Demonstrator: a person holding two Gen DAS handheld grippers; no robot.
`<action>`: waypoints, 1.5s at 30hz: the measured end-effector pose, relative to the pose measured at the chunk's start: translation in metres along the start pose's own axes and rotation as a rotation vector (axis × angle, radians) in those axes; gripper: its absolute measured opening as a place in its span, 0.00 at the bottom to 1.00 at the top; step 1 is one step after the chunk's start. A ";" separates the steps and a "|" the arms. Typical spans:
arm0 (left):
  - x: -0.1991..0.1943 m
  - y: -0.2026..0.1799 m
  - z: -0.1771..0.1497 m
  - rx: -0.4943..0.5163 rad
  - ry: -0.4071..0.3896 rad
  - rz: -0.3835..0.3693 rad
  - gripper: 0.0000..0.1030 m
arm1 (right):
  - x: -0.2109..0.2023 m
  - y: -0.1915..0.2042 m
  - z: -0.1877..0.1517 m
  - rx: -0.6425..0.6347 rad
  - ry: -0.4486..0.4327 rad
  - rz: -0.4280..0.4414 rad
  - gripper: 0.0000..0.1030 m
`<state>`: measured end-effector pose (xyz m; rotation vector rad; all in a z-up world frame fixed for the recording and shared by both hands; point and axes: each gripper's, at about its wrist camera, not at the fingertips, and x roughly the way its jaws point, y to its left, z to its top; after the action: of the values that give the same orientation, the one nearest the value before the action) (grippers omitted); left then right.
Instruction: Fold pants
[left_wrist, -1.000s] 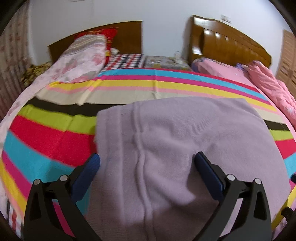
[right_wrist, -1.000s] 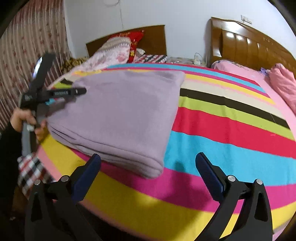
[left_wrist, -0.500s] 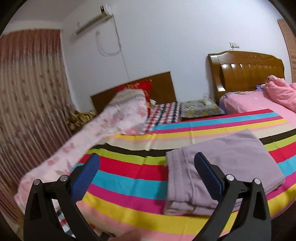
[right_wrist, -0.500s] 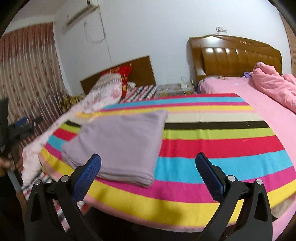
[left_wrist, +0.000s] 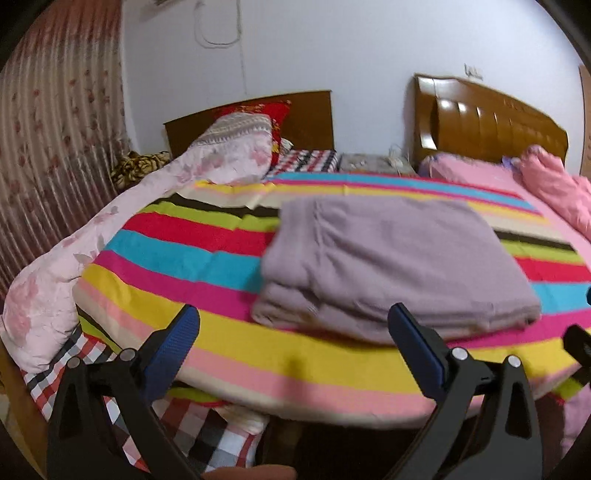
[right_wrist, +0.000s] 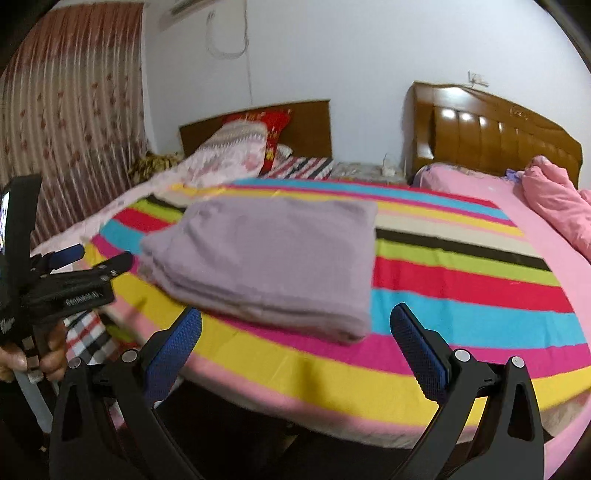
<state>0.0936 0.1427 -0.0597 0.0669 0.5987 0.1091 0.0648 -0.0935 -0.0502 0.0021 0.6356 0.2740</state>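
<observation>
My left gripper (left_wrist: 293, 341) wide open, empty; right gripper (right_wrist: 295, 341) likewise. Purple pants (left_wrist: 399, 258) folded (neat stack) on striped bedspread (left_wrist: 177, 258), near bed's front edge, clear of both.

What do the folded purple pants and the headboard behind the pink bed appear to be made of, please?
The pants look like soft matte knit or fleece: thick rounded folds, no sheen. The headboard looks like glossy varnished wood, or perhaps padded leatherette, judging by bright highlights.

A striped bedspread (left_wrist: 177, 258), floral quilt (left_wrist: 221, 158), wooden headboard (right_wrist: 491, 136) and pink blanket (right_wrist: 554, 199).
</observation>
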 end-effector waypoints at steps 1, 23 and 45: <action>0.001 -0.005 -0.006 -0.001 0.007 -0.006 0.99 | 0.004 0.002 -0.003 -0.002 0.018 0.000 0.96; 0.015 -0.020 -0.038 -0.018 0.095 -0.036 0.99 | 0.021 -0.001 -0.011 0.025 0.078 -0.025 0.96; 0.010 -0.022 -0.036 -0.005 0.074 -0.050 0.99 | 0.020 -0.005 -0.011 0.030 0.085 -0.010 0.96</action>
<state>0.0827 0.1232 -0.0972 0.0435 0.6731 0.0651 0.0751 -0.0942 -0.0709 0.0157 0.7243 0.2559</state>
